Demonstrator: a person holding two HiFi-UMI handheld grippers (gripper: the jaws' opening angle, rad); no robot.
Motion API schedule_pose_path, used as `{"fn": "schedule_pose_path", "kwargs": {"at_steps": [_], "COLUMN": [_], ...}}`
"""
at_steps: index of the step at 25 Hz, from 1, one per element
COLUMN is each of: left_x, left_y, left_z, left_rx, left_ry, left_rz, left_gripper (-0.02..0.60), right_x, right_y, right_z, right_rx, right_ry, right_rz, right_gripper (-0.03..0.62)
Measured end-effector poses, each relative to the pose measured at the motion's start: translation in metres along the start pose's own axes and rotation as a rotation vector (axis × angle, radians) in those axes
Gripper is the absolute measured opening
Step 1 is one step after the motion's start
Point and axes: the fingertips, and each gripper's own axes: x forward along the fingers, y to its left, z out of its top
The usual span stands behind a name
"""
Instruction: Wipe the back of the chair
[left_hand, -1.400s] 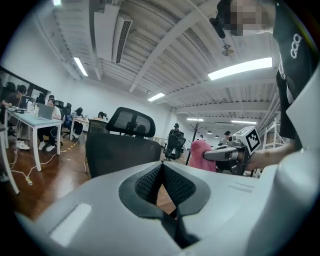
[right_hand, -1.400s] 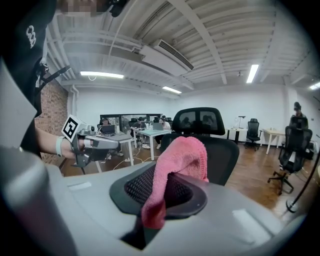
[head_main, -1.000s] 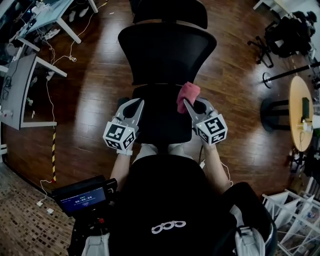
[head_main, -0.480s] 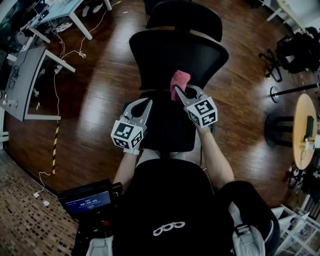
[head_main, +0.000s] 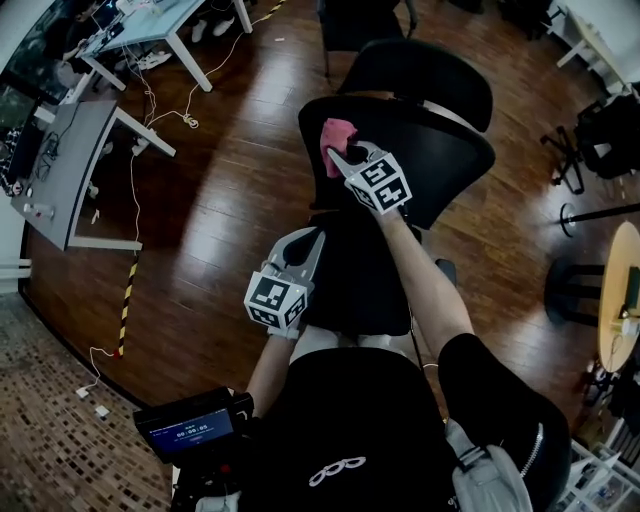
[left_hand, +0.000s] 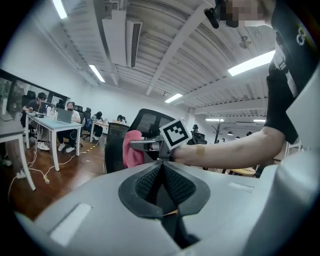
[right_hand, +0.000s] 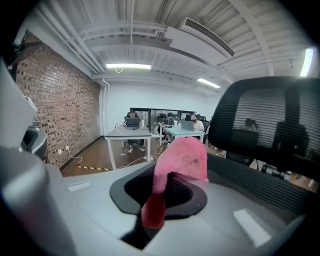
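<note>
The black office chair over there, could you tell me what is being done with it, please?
A person with a gripper in each hand is set to wipe the black office chair. The right gripper is shut on a pink cloth and holds it at the left edge of the mesh backrest. The left gripper is shut with nothing in it and hangs lower, over the seat.
</note>
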Motion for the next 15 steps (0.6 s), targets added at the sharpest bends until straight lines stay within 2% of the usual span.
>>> {"fn": "schedule_pose_path", "kwargs": {"at_steps": [7,13,15], "left_x": [-0.009,-0.015,-0.015], "left_y": [0.033,0.054,0.057], "left_z": [0.0,0.0,0.0], "left_rx": [-0.023,-0.028,-0.026], "left_ry": [0.008,0.023,0.031], "left_rz": [0.032,0.039,0.042], "left_gripper": [-0.009,-0.009,-0.009], "right_x": [0.075,0.125,0.135], "right_y": [-0.001,0.03,0.023], "right_z": [0.027,0.037,0.031], "right_rx": [-0.024,-0.071,-0.078], "right_ry": [0.001,0.009,0.036], "right_rz": [0.052,0.194,0.181], "right_gripper": [0.038,0.038,0.039]}}
